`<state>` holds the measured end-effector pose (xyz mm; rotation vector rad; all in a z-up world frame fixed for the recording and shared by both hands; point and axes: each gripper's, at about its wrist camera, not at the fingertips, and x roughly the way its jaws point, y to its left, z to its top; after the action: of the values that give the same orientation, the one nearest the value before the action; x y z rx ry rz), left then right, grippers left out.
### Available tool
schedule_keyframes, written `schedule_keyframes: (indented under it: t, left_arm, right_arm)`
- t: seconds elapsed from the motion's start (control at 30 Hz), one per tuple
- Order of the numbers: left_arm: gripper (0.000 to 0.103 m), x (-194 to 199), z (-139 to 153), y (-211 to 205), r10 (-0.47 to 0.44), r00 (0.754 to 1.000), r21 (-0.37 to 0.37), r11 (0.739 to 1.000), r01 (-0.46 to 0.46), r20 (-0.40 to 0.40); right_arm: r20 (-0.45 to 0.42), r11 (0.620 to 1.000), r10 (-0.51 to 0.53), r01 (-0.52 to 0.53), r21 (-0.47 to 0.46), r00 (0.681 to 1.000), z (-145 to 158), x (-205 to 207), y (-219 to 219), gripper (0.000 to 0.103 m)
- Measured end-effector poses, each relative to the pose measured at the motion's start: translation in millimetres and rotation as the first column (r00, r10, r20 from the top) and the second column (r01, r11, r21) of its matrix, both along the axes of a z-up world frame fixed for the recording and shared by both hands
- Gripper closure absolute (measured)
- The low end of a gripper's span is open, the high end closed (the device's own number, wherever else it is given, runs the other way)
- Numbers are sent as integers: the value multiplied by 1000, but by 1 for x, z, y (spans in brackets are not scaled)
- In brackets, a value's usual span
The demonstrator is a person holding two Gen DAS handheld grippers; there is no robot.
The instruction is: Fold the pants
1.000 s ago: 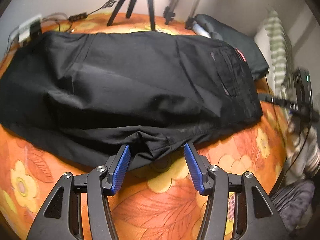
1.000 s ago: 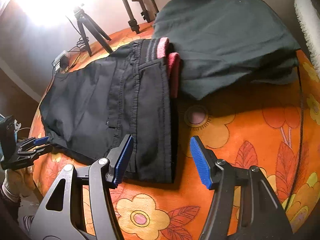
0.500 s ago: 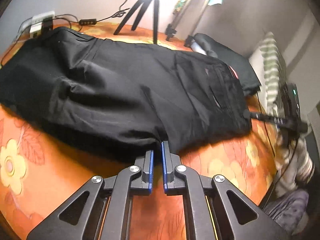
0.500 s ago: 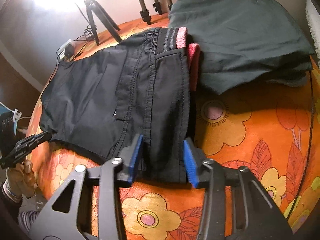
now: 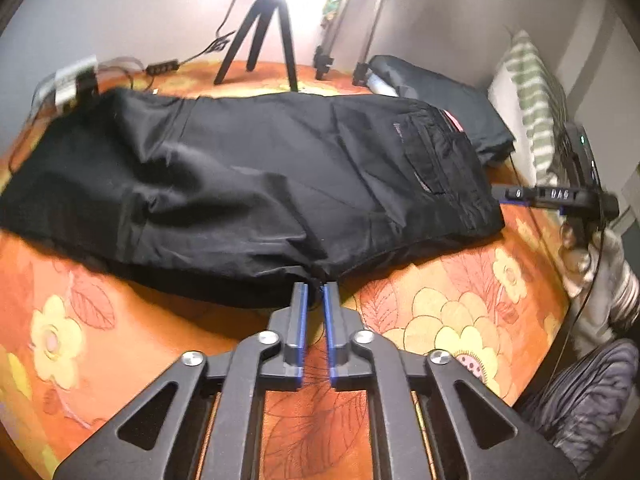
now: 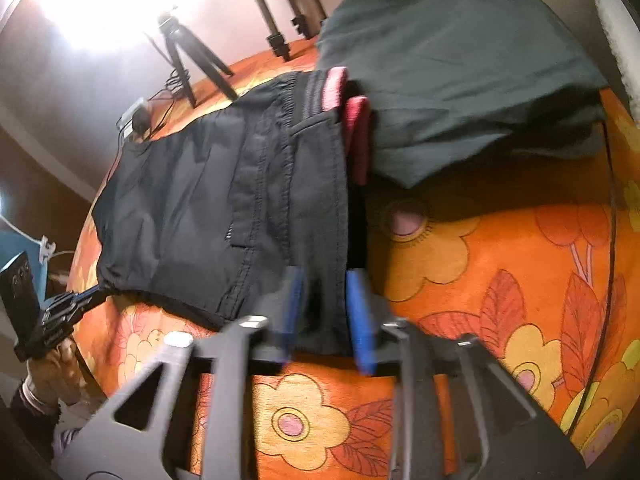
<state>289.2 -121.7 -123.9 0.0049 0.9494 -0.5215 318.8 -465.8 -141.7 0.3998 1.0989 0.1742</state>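
Black pants [image 5: 260,176] lie flat across an orange flowered bedspread [image 5: 440,312], waistband to the right with its pink lining showing. My left gripper [image 5: 316,286] pinches the near edge at the crotch between its blue pads; the jaws are narrow and opening slightly, and the cloth is drawn to a point. In the right wrist view the pants [image 6: 224,200] run away leftward. My right gripper [image 6: 326,280] straddles the near waistband corner with cloth filling the gap, its jaws opening a little. Each gripper shows in the other's view: the left gripper [image 6: 90,294] and the right gripper [image 5: 500,194].
A folded dark green garment [image 6: 460,80] lies just beyond the waistband. A tripod [image 5: 260,40], light stands and a power strip [image 5: 72,84] stand along the far edge by the wall. A striped pillow [image 5: 536,100] is at the right. A cable [image 6: 610,240] crosses the bedspread.
Both grippers went from wide open to closed in on the pants. The left one took the crotch edge and drew it up and back; the right one closed around the waistband corner.
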Motion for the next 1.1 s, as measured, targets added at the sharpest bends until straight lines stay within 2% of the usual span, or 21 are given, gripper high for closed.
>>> schedule_keyframes:
  t: [0.1,0.17,0.23,0.27,0.3,0.37,0.4,0.5,0.57,0.63,0.7,0.73,0.77,0.93,0.97,1.0,1.03,1.1]
  left_arm:
    - [89,-4,7,-10,-35,999,23,999,34,27]
    - [89,-9,11,-18,-58,997,53,997,55,54]
    - [89,-13,14,-25,-88,993,77,994,82,79]
    - [87,-13,15,-30,-103,991,94,991,95,90]
    - [84,-12,15,-36,-122,988,113,987,111,97]
    - [60,-7,12,-48,-169,983,121,980,160,69]
    - [57,-5,11,-54,-182,981,138,976,171,73]
    - [57,0,6,-72,-231,970,194,958,211,83]
    - [54,5,-2,-83,-278,958,238,937,255,66]
    - [54,9,-11,-93,-306,951,269,921,282,50]
    - [54,11,-17,-100,-327,944,288,908,305,31]
    - [54,11,-19,-103,-335,942,301,901,311,30]
    - [54,12,-20,-106,-337,941,310,898,312,30]
    - [54,17,-22,-111,-340,940,308,898,315,28]
    - [54,16,-22,-111,-342,939,305,898,318,28]
    - [54,16,-22,-111,-346,938,302,897,322,27]
    - [54,17,-22,-111,-349,937,298,897,326,24]
    - [55,17,-22,-111,-352,936,296,896,331,21]
  right_arm:
    - [-17,1000,12,-12,7,1000,-6,0,3,55]
    - [-22,999,37,-37,-2,999,-8,0,11,59]
    - [-24,997,68,-68,-30,997,-9,-2,20,85]
    - [-27,996,78,-79,-41,997,-9,-2,24,89]
    - [-24,995,80,-81,-52,996,-8,-2,26,90]
    - [-23,995,83,-84,-46,996,-6,-3,26,95]
    - [-24,996,83,-84,-31,996,-6,-4,24,97]
    - [-28,995,81,-79,63,996,1,-10,14,99]
    - [-25,989,83,-80,126,996,5,-16,5,99]
    - [-31,988,93,-89,127,995,4,-20,1,101]
    - [-60,994,93,-89,60,994,-4,-23,1,101]
    - [-65,992,116,-112,58,991,-7,-23,2,101]
    - [-70,988,131,-125,87,989,-9,-24,1,101]
    - [-26,986,145,-143,82,989,1,-26,-1,100]
    - [-8,989,131,-130,74,991,4,-24,-3,99]
    - [1,990,118,-118,72,993,6,-23,-7,89]
    - [4,991,104,-104,79,995,7,-21,-10,66]
    - [12,996,67,-67,65,998,6,-16,-13,47]
